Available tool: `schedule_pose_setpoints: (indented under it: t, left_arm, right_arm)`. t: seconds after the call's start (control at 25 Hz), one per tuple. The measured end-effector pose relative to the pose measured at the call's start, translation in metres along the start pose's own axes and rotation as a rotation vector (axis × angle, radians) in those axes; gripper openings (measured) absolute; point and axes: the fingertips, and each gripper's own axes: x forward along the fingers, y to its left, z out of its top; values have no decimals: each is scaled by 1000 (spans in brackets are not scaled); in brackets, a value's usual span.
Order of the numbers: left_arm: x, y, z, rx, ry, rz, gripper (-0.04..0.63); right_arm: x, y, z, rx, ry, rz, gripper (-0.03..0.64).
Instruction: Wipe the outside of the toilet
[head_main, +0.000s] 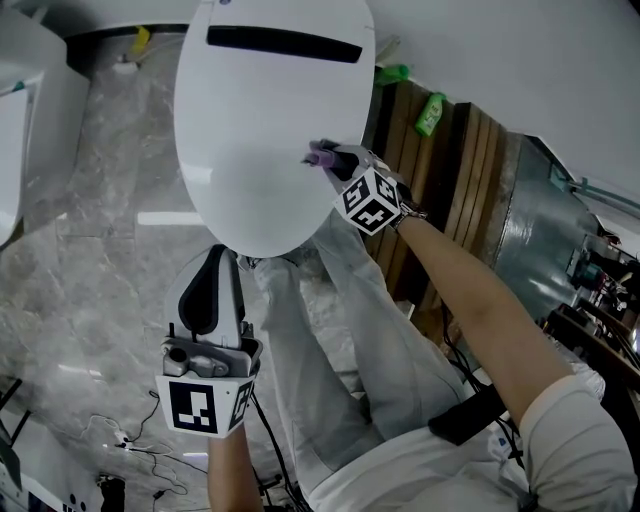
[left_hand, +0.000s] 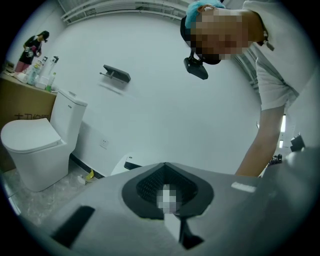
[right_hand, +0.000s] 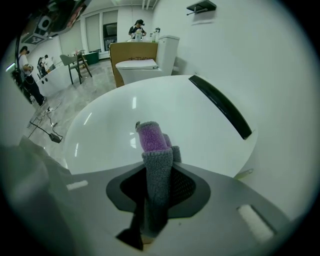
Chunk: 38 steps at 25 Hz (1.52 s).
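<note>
- The grey veined marble-pattern floor (head_main: 90, 260) is glossy and hard. It lies around the base of the toilet.
- The left gripper (head_main: 215, 262) hangs low in front of the toilet, apart from it. Its black jaws are together with nothing between them. Judgement: it is parked clear so that it does not obstruct the wiping hand.
- The white oval toilet lid (head_main: 260, 130) is down. Its surface is smooth, gently domed and glossy, and shows light reflections in the right gripper view. Judgement: a closed lid presents one unbroken outer face for wiping.
- The narrow black slot (head_main: 283, 43) runs across the back of the lid, near the wall.
- The purple-and-grey fleecy cloth (right_hand: 150, 137) is folded into a thick roll. Its purple end projects forward past the jaw tips. Judgement: the projecting end lets soft fabric, not hard plastic, meet the lid.
- The right gripper (head_main: 330, 157) is clamped on the cloth. It holds the cloth at the right side of the lid top, at or just above the surface; contact cannot be confirmed.
- The dark brown slatted wooden panel (head_main: 450, 200) stands to the right of the toilet.
- The green plastic bottle (head_main: 431, 113) rests at the top of the panel, well apart from the wiping zone.
</note>
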Motion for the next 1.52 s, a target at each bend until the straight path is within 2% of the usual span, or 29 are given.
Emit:
schedule_pose_setpoints:
  t: [0.88,1.16,1.4,1.52]
  left_arm:
    - [-55,24,-4,-34,-60,98,5]
    - [-68,30,-4,-40,-70,132,5]
    - [-84,39,-7,-41,-79,167,5]
    - [-90,41,-10,-46,-80,182,5]
  right_arm:
    - [-3,117,2,50,60,88,91]
    - [-4,171,12,6,64,188,92]
    - [-3,210,24,20,54,241,92]
    - [-4,231,30,12,55,318,94]
